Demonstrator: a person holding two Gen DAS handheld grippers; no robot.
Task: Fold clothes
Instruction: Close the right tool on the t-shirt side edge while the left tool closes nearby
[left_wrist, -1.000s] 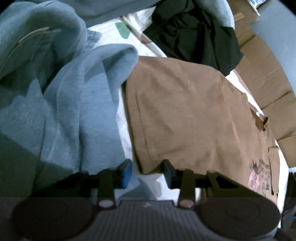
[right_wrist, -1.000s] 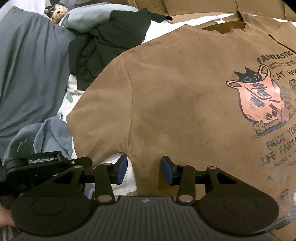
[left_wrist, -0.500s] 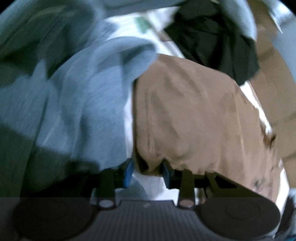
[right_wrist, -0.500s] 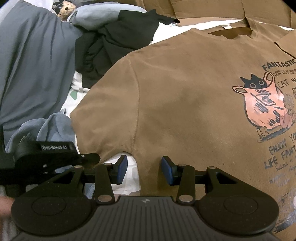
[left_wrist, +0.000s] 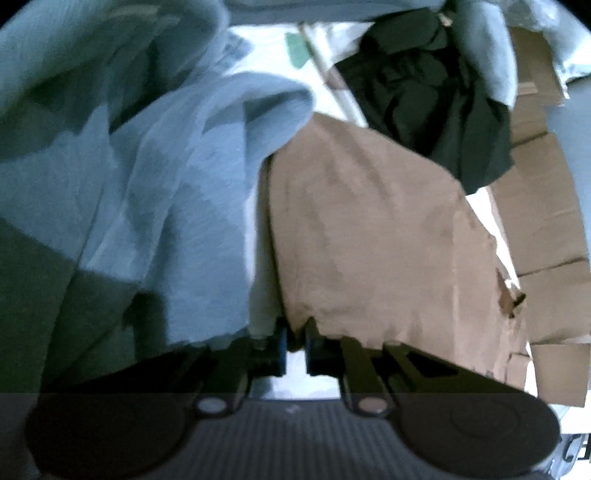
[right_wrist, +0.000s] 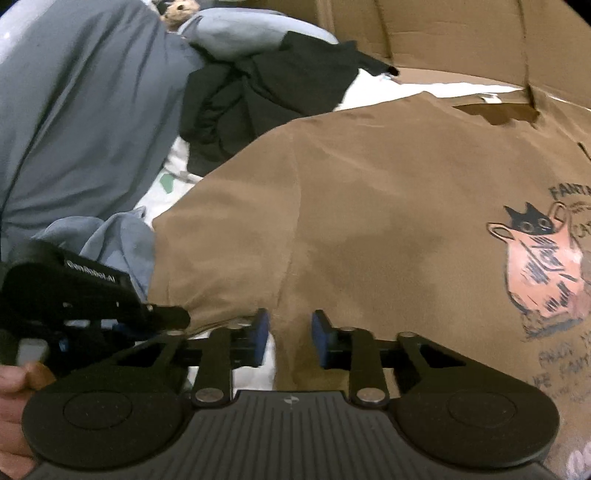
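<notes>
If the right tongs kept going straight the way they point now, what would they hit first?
Most likely the brown T-shirt. The right tongs are closing with its lower edge, near the underarm seam, already between the pads, so going on would push straight into that cloth. Depth beyond it is unclear.

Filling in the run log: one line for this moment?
left hand-held gripper: closing on brown cotton T-shirt sleeve edge | right hand-held gripper: closing on its side
</notes>
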